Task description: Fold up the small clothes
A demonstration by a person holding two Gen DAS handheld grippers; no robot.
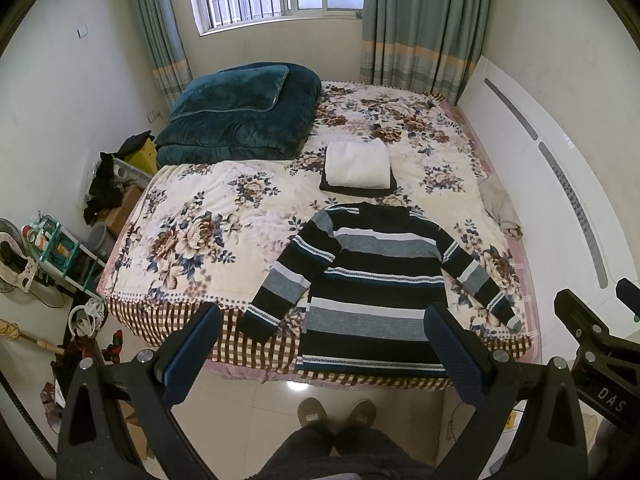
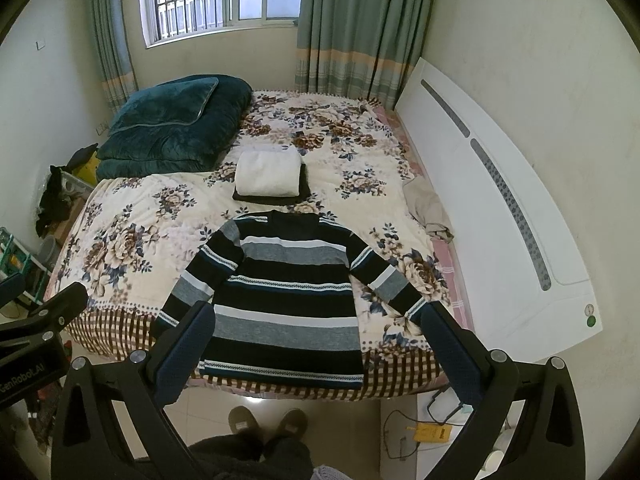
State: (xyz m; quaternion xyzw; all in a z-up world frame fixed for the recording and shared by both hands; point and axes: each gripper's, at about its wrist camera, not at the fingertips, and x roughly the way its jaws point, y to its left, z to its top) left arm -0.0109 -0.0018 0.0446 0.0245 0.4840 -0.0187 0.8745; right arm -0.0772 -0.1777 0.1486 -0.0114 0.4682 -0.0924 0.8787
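Left wrist view: the navy, grey and white striped knit sweater (image 1: 372,284) lies flat, sleeves out, at the near edge of the floral-quilted bed (image 1: 192,216); the left gripper (image 1: 324,344) hovers above it, fingers wide apart and empty.

Right wrist view: the right gripper (image 2: 320,344) is likewise spread, holding nothing (the hem overhangs slightly, so a careless pull could drag the sweater floorward).

"DAS" on right hand-held gripper (image 1: 600,320) | "GenRobot.AI" on left hand-held gripper (image 2: 36,312)
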